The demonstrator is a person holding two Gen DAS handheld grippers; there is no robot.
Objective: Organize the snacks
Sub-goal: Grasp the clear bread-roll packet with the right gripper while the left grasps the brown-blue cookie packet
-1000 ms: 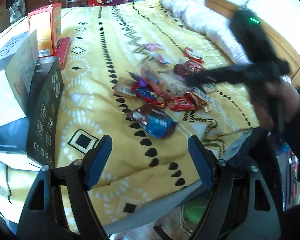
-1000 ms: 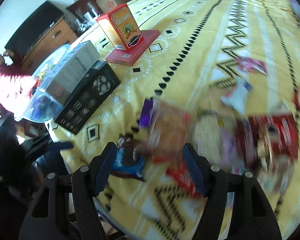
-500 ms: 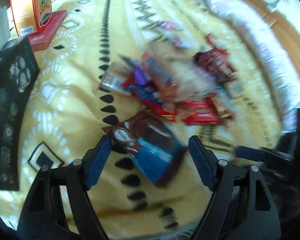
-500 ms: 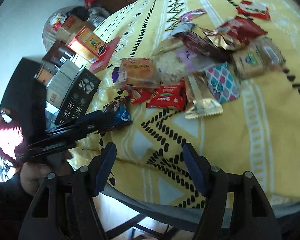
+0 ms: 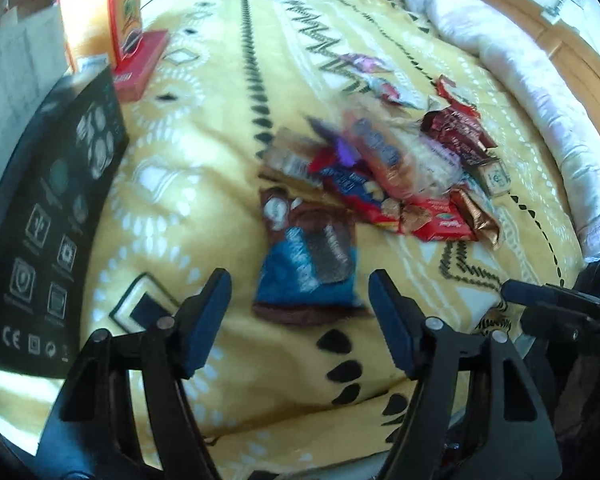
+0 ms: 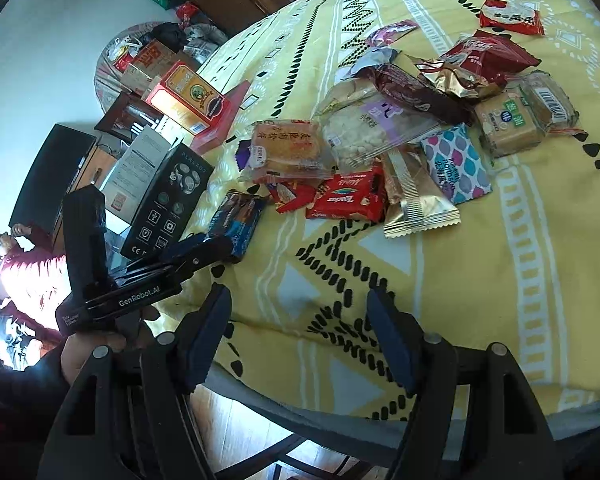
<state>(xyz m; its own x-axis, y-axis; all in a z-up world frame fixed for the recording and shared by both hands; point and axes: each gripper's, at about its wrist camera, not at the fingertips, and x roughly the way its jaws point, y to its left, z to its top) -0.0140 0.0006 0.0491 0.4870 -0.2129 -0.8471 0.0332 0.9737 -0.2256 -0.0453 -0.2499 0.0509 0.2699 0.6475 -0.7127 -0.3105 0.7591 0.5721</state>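
Blue-and-brown foil cookie packet (image 5: pixel 306 266) lies flat on yellow patterned bedspread (image 5: pixel 220 128), near edge of snack pile (image 6: pixel 400 136), just ahead of your left gripper (image 5: pixel 300 312). Jaws closing, packet not yet between pads. Drop lower, straddle packet's width, pinch crimped end. Right gripper (image 6: pixel 298 340) spread, empty; keep clear.

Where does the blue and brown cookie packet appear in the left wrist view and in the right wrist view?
Left wrist view: the blue and brown cookie packet lies low in the centre, just ahead of the left gripper.
Right wrist view: it lies left of centre, at the near-left end of the snack pile.
Shared landmark: the black printed carton.
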